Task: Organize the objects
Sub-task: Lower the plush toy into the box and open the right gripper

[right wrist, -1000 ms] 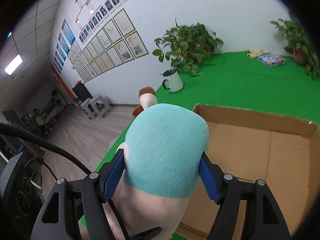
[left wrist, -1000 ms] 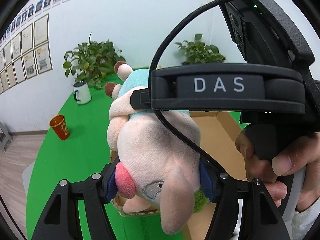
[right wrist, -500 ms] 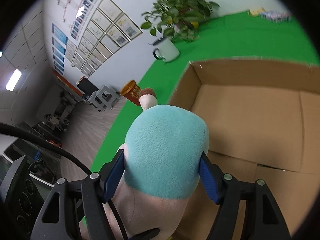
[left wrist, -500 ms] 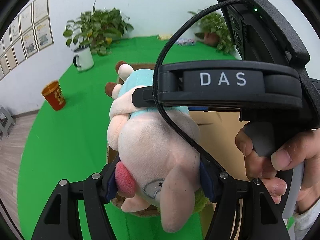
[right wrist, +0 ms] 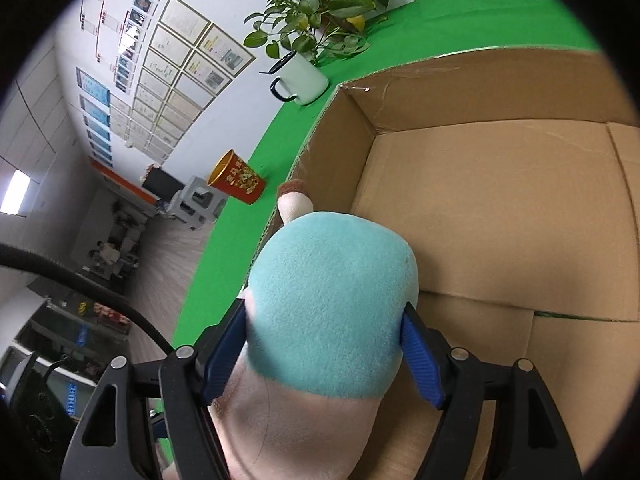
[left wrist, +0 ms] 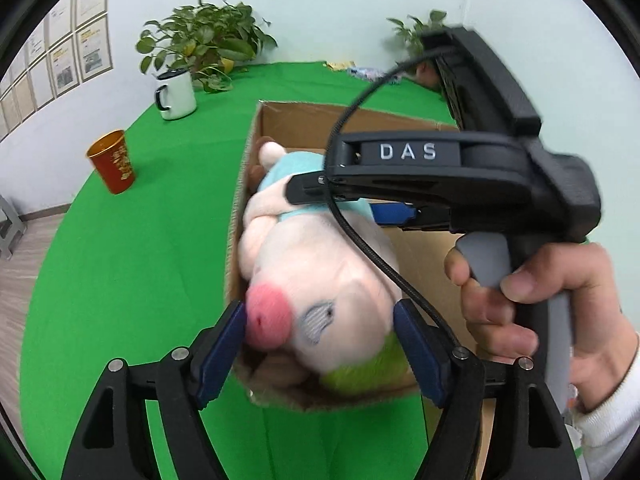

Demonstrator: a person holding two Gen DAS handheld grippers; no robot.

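Your left tool [left wrist: 320,344] sits around the head of the plush pig [left wrist: 320,280], and its jaws have just been opening: the left pad [left wrist: 224,352] touches the pink snout, while the right pad looks barely clear of the cheek, so whether it grips you cannot tell from here. Your right tool [right wrist: 324,348] straddles the pig's teal body, its jaws also just widening, with the blue pads alongside the fabric. The pig lies inside the cardboard box [right wrist: 500,208], along its left wall, feet toward the far corner. The box rests on the green table [left wrist: 132,264]. Beyond it stand a red cup [left wrist: 112,166], a white mug [left wrist: 176,94] and a potted plant [left wrist: 204,46].
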